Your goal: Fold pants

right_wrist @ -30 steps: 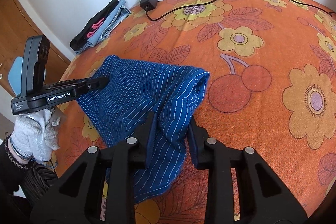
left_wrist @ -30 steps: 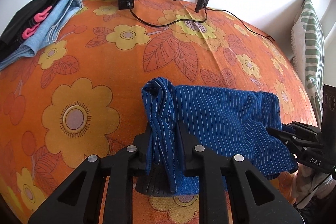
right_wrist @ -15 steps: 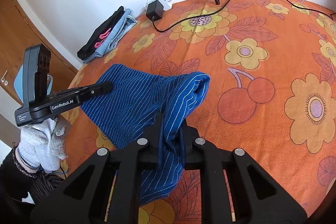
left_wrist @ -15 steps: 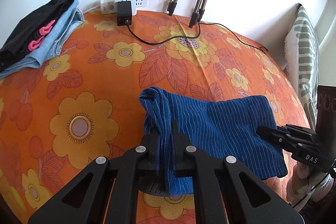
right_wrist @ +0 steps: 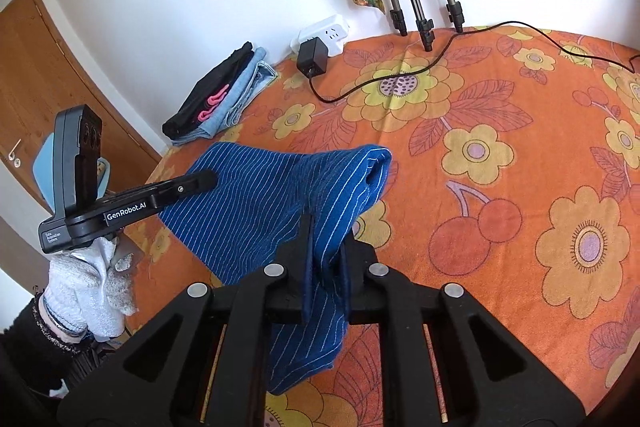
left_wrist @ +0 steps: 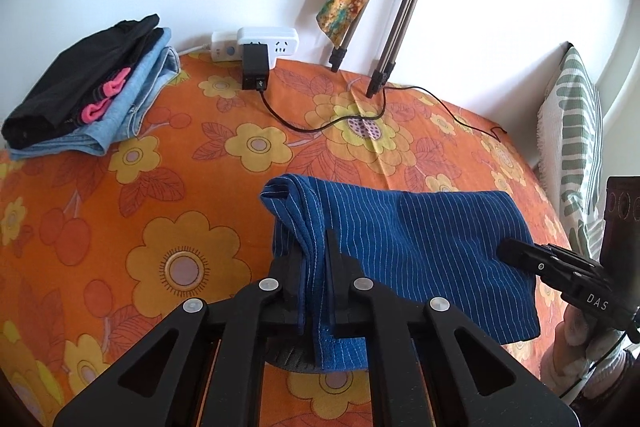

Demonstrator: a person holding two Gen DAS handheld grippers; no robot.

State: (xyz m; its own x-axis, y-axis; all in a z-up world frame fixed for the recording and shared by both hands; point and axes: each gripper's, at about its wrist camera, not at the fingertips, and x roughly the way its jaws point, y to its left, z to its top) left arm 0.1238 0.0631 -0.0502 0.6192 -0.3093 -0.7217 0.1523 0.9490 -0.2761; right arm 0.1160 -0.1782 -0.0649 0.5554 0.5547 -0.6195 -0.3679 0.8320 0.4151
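Note:
The blue pinstriped pants (left_wrist: 420, 227) are folded into a short bundle and held up over the orange flowered bedspread (left_wrist: 120, 227). My left gripper (left_wrist: 314, 255) is shut on the left end of the pants. My right gripper (right_wrist: 326, 239) is shut on the other end of the pants (right_wrist: 260, 195). Each gripper shows in the other's view: the right one (left_wrist: 516, 253) at the pants' right edge, the left one (right_wrist: 200, 181) at their left edge. The cloth hangs slack between them, with the bottom edge drooping below the fingers.
A stack of folded clothes (left_wrist: 84, 99), black on light blue, lies at the far left by the wall. A white power strip with a black charger (left_wrist: 256, 55) and its cable (left_wrist: 320, 125) lie at the back. Tripod legs (left_wrist: 380, 67) stand on the bed. A striped pillow (left_wrist: 576, 147) is at right.
Both grippers have closed on the pants' ends and lifted them off the bedspread. The views have pulled up and back, showing more wall.

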